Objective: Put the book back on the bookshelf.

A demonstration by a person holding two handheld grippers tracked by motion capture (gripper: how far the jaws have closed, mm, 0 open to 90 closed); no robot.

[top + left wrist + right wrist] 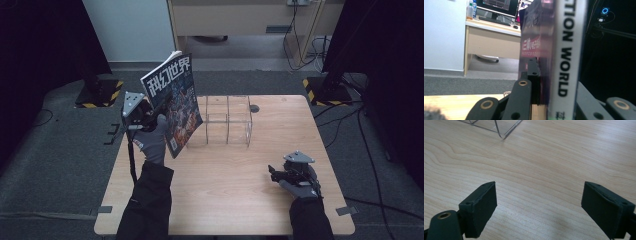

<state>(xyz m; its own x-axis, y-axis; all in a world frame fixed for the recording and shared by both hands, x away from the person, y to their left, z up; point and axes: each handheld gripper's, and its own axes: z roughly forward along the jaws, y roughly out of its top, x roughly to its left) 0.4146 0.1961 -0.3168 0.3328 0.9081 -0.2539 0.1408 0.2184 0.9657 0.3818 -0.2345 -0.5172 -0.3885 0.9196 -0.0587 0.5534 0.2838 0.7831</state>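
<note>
A magazine [172, 102] with a dark illustrated cover and large white title characters stands upright in the air, left of a clear plastic rack [227, 120]. My left gripper [150, 112] is shut on its lower edge, above the table's left side. In the left gripper view the magazine's white spine [566, 62] runs up between the black jaws, my left gripper [544, 82] clamping it. My right gripper [274, 173] rests low at the table's front right, open. In the right gripper view my right gripper [539, 205] holds only bare wood between its pads, with a corner of the clear rack [504, 130] beyond.
The wooden table [240, 185] has bare room in front of and right of the rack. A small dark round spot [254, 108] lies near the far edge. Black stands with yellow-striped feet [102, 92] flank the table. A desk with monitors [496, 5] stands behind.
</note>
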